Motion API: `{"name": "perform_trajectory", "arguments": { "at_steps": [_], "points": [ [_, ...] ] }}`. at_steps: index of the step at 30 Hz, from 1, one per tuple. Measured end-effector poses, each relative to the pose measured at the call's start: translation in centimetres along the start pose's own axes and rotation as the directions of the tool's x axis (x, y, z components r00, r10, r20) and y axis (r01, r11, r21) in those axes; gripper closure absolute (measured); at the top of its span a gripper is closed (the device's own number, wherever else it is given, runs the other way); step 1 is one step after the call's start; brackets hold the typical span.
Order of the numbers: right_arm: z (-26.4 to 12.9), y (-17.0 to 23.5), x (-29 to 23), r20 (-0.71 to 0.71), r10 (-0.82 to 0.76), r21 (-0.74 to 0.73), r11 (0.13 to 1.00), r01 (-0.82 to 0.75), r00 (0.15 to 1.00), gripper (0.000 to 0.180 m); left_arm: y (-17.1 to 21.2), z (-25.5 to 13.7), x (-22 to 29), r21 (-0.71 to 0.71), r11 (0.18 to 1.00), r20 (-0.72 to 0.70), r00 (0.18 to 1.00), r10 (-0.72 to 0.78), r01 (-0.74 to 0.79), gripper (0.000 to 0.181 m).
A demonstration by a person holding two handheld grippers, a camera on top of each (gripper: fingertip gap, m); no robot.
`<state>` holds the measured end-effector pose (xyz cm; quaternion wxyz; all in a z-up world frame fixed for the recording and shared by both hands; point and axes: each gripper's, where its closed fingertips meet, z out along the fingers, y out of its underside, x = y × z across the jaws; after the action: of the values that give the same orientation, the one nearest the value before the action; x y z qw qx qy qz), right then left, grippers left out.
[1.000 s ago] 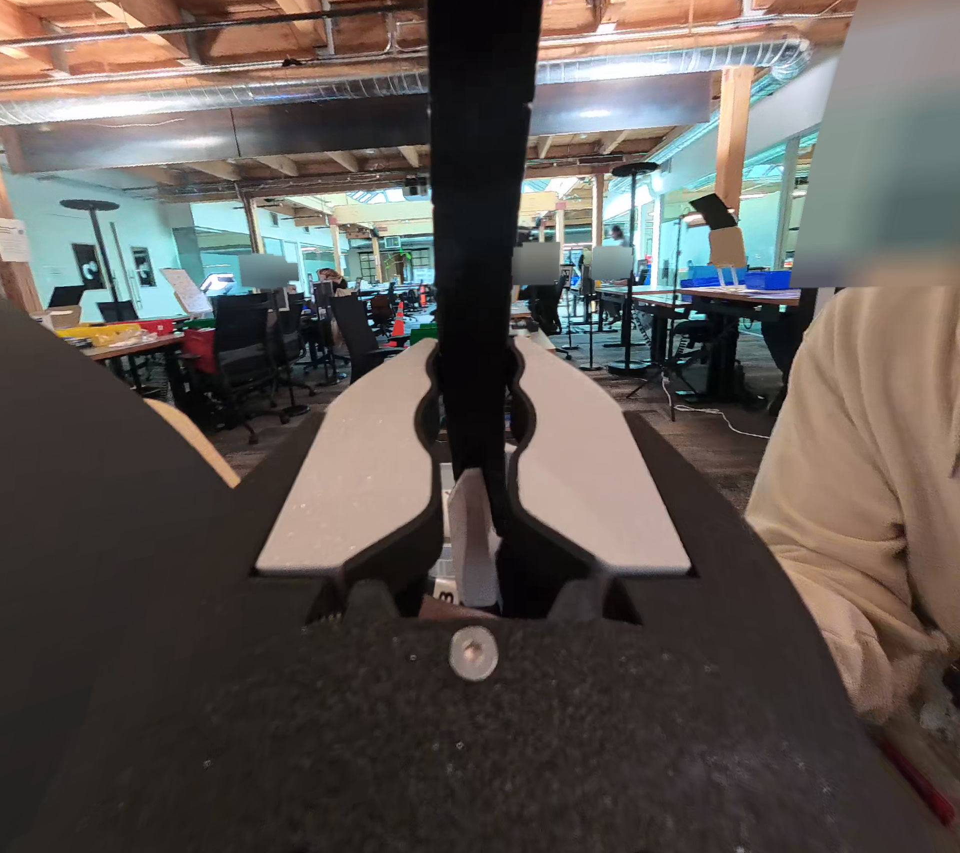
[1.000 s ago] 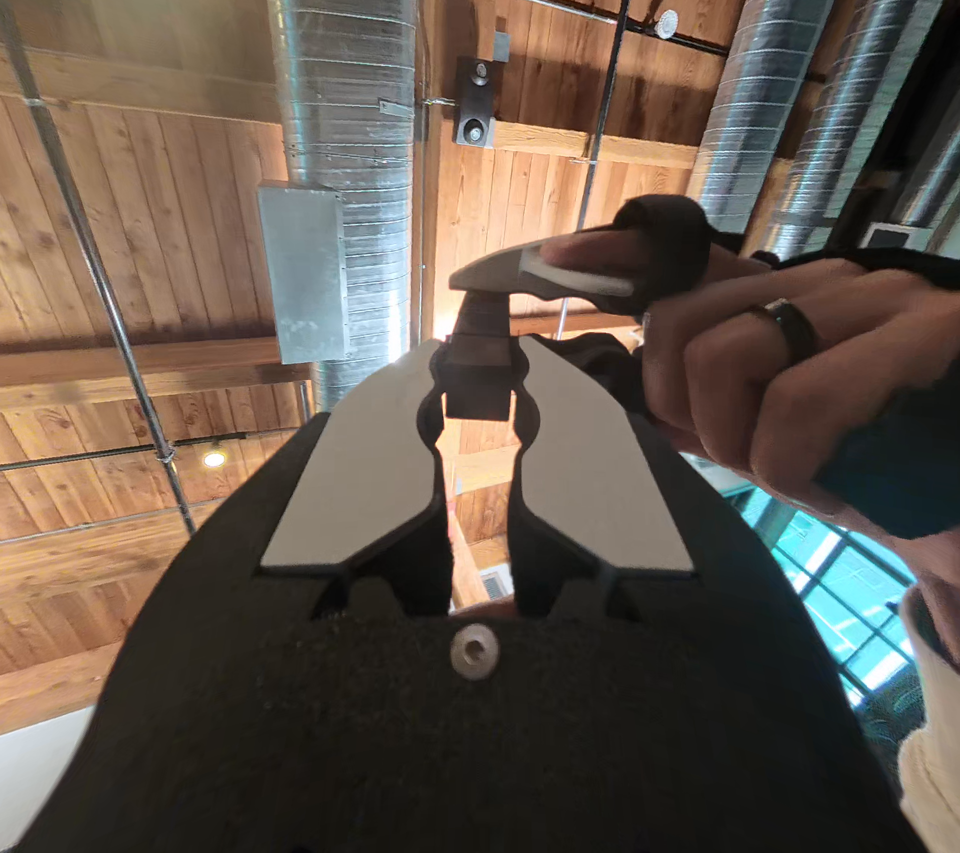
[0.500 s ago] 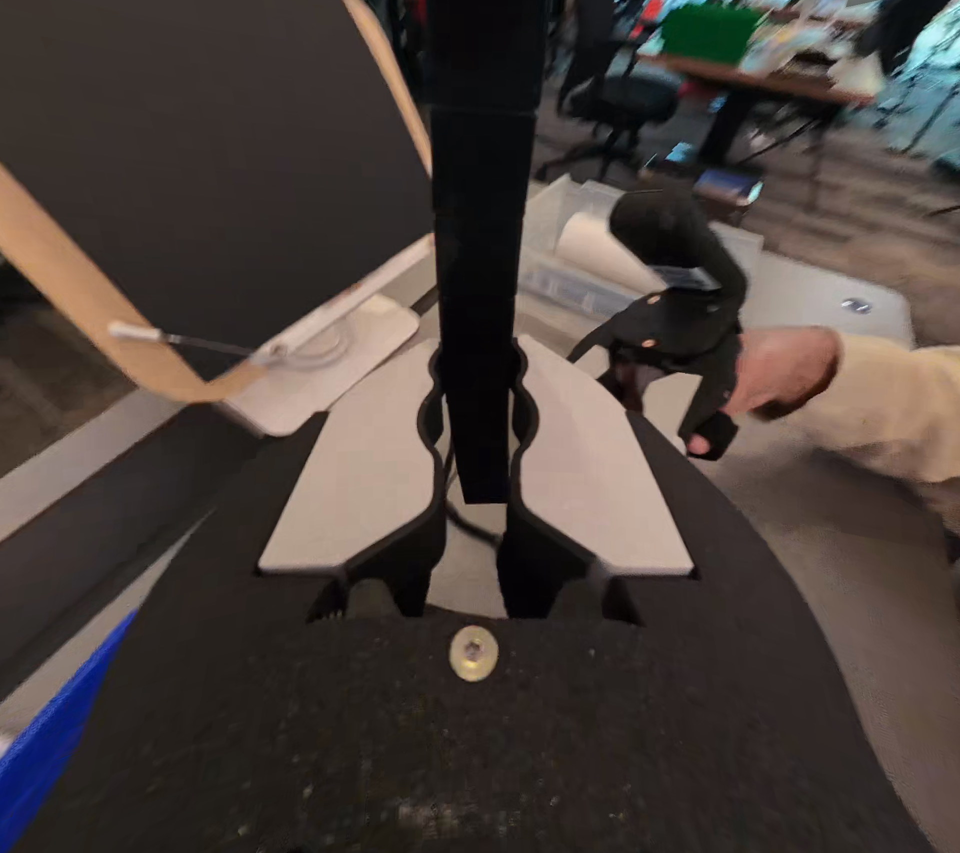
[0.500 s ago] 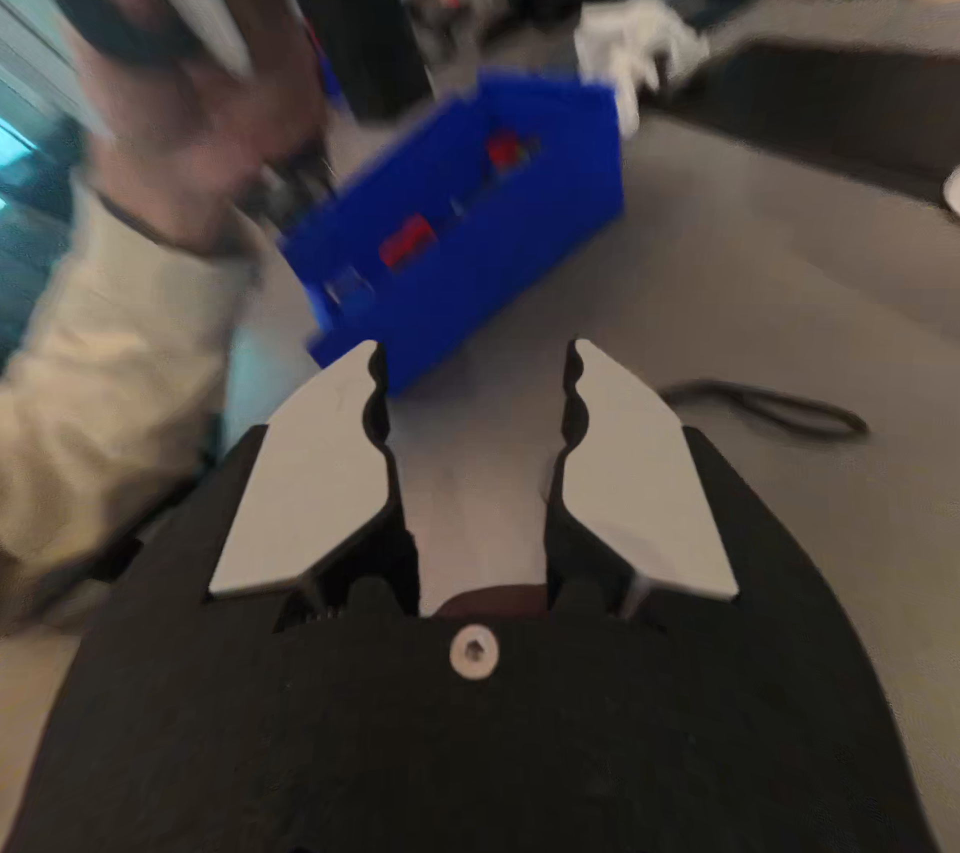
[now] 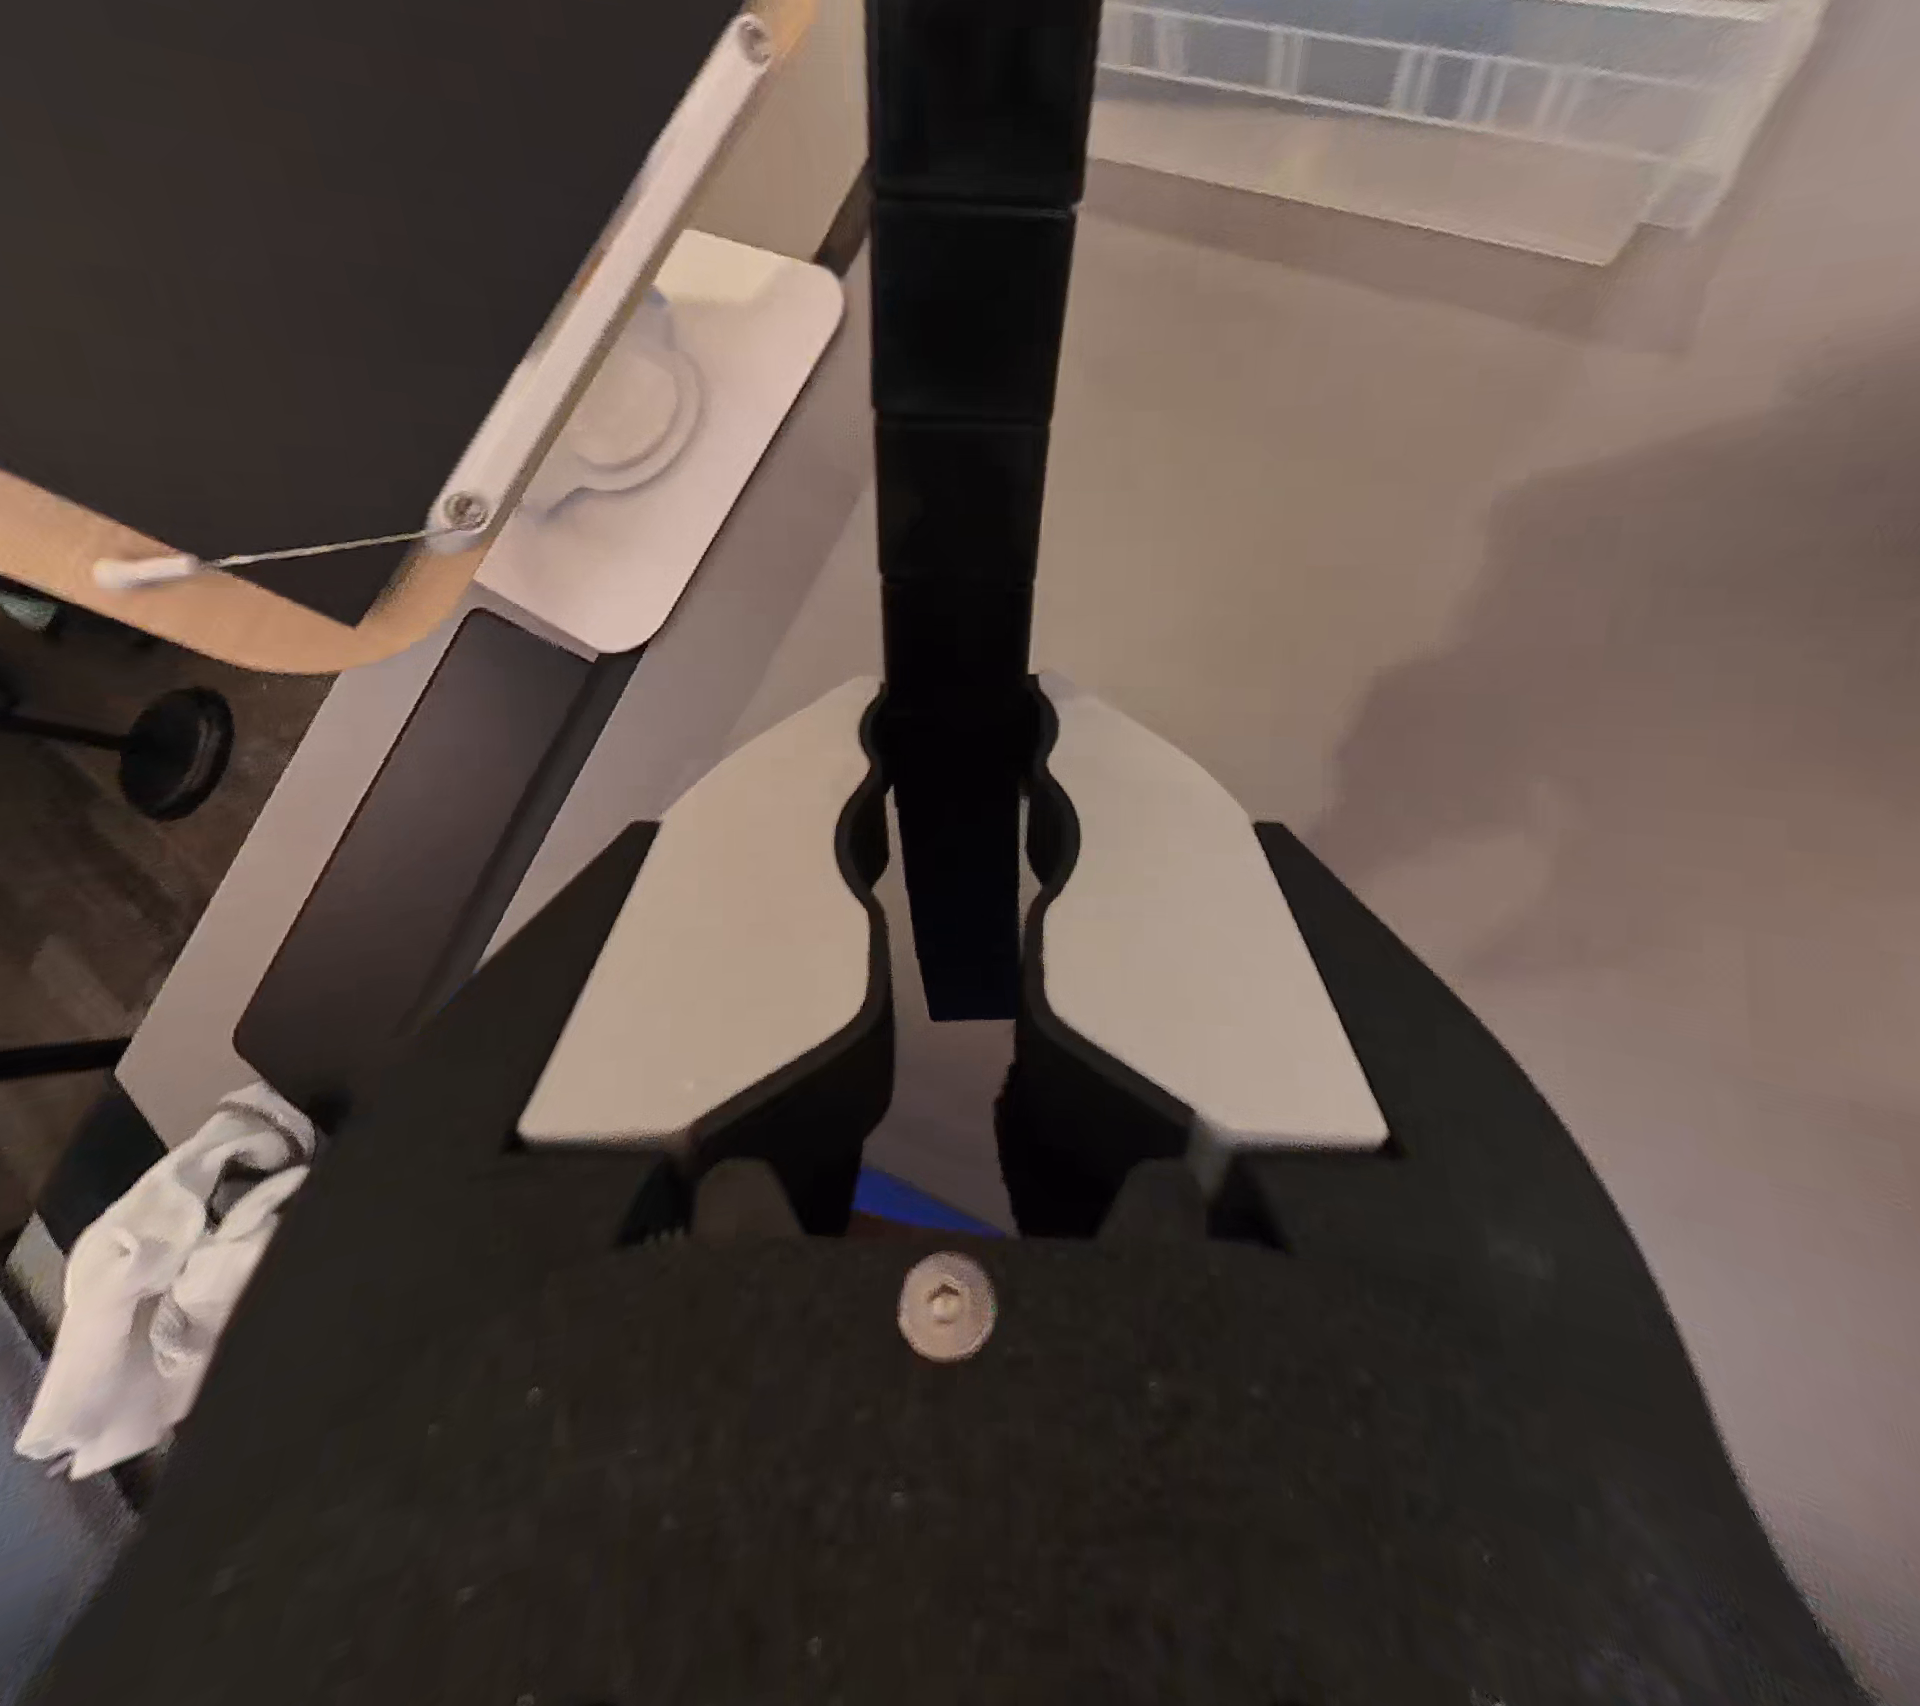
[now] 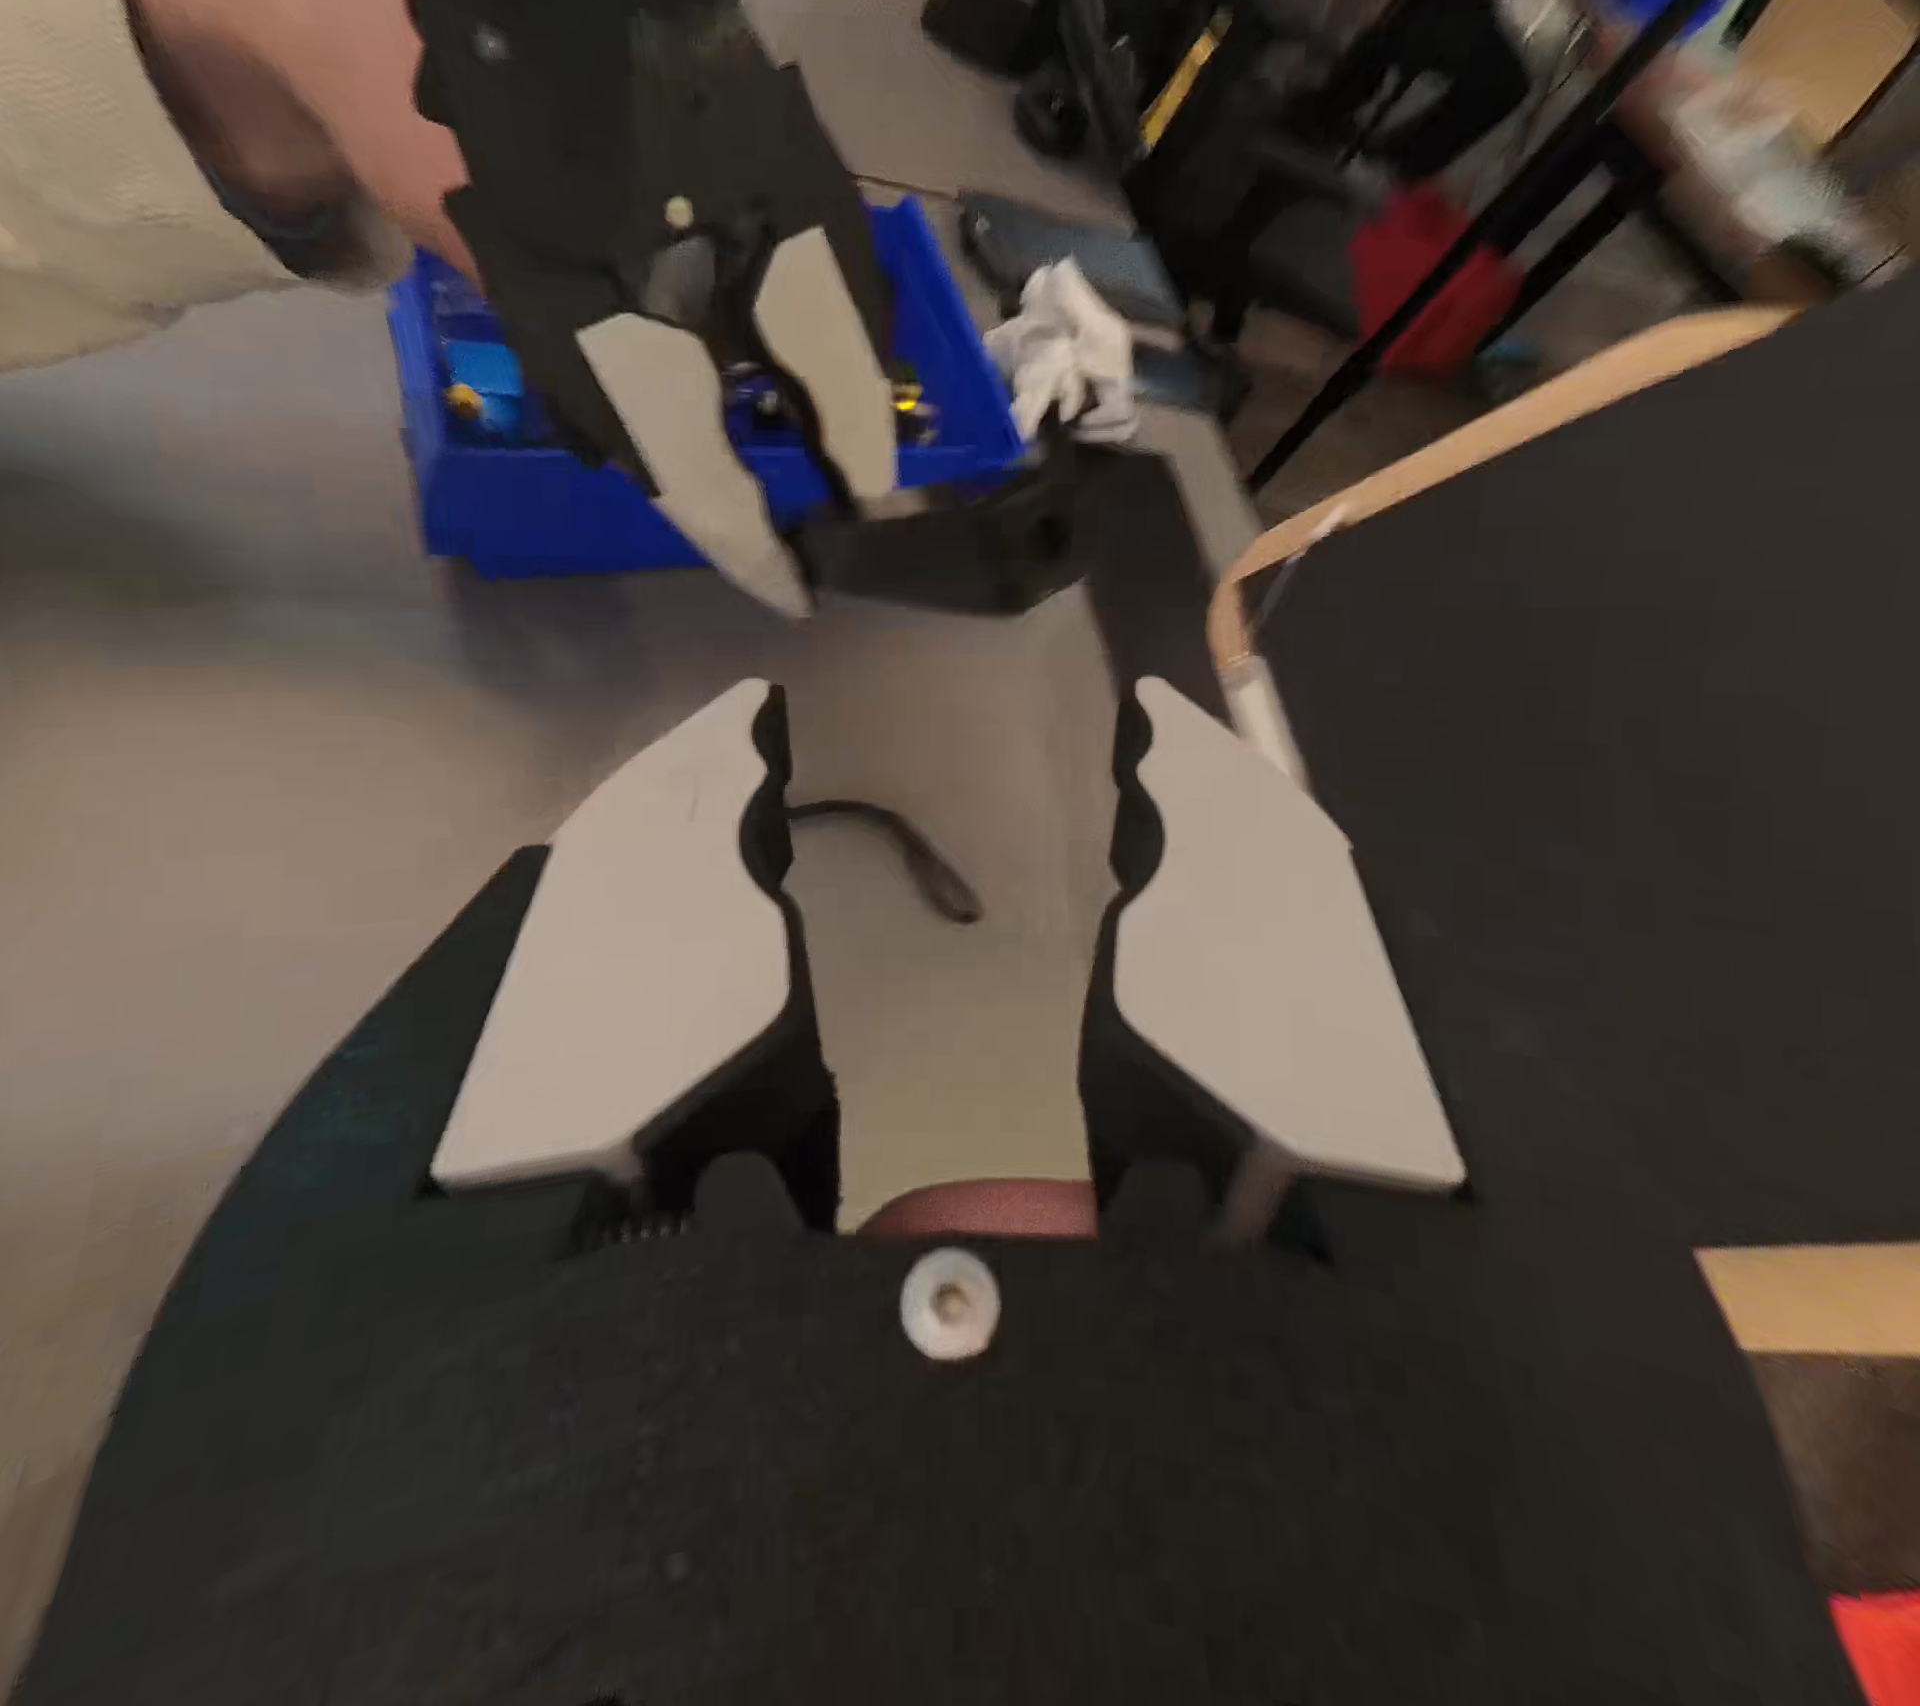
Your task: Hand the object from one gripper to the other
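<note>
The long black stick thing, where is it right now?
The long black stick is pinched in the left hand-held gripper, held over the grey table, near the blue bin.

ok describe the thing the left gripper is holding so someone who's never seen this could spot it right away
Start at the grey table with the blue bin. Just in front of the bin, the left gripper is shut on a long black bar. Unlike the thin loose cable nearby, it is straight, rigid and ridged into segments.
</note>
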<state>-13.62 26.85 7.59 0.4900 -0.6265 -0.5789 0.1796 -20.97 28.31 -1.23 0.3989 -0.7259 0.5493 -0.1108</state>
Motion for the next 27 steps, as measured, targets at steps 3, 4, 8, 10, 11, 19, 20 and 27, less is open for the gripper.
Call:
{"name": "perform_trajectory", "arguments": {
  "at_steps": [3, 4, 8, 10, 11, 19, 20, 27],
  "points": [
    [-0.1, -1.0, 0.2, 0.055, -0.149, -0.009, 0.989, 0.15, 0.987, 0.123, -0.3, -0.2, 1.1, 0.007, 0.999, -0.038, 0.998, 0.043, -0.043, 0.159],
    [0.1, -1.2, -0.1, 0.085, -0.166, -0.008, 0.986, 0.168, 0.982, 0.123, -0.3, -0.2, 1.5, 0.007, 0.998, -0.051, 0.997, 0.057, -0.057, 0.159],
    [0.9, -1.2, -1.2, 0.166, -0.207, -0.068, 0.973, 0.221, 0.964, 0.126, 0.1, 0.0, 2.2, -0.017, 0.994, -0.067, 0.992, 0.105, -0.106, 0.159],
    [1.7, -0.7, -1.8, 0.208, -0.21, -0.128, 0.962, 0.239, 0.955, 0.126, 0.1, 0.0, 2.5, -0.013, 0.993, -0.077, 0.991, 0.113, -0.115, 0.159],
    [2.1, -0.3, -2.0, 0.217, -0.219, -0.155, 0.955, 0.255, 0.951, 0.127, 0.1, 0.0, 2.6, -0.01, 0.993, -0.079, 0.99, 0.117, -0.118, 0.159],
    [3.1, -0.1, -3.9, 0.295, -0.283, -0.197, 0.917, 0.347, 0.913, 0.157, 0.3, -0.1, 2.3, 0.047, 0.994, -0.067, 0.993, 0.1, -0.097, 0.159],
    [2.9, -0.1, -4.0, 0.296, -0.284, -0.203, 0.915, 0.35, 0.912, 0.157, 0.2, -0.2, 2.5, 0.072, 0.994, -0.071, 0.993, 0.093, -0.087, 0.159],
    [-2.2, 0.9, -1.1, 0.176, -0.316, -0.3, 0.885, 0.356, 0.932, 0.157, 1.0, -2.8, 2.0, 0.193, 0.98, 0.067, 0.996, -0.056, 0.042, 0.117]
  ]
}}
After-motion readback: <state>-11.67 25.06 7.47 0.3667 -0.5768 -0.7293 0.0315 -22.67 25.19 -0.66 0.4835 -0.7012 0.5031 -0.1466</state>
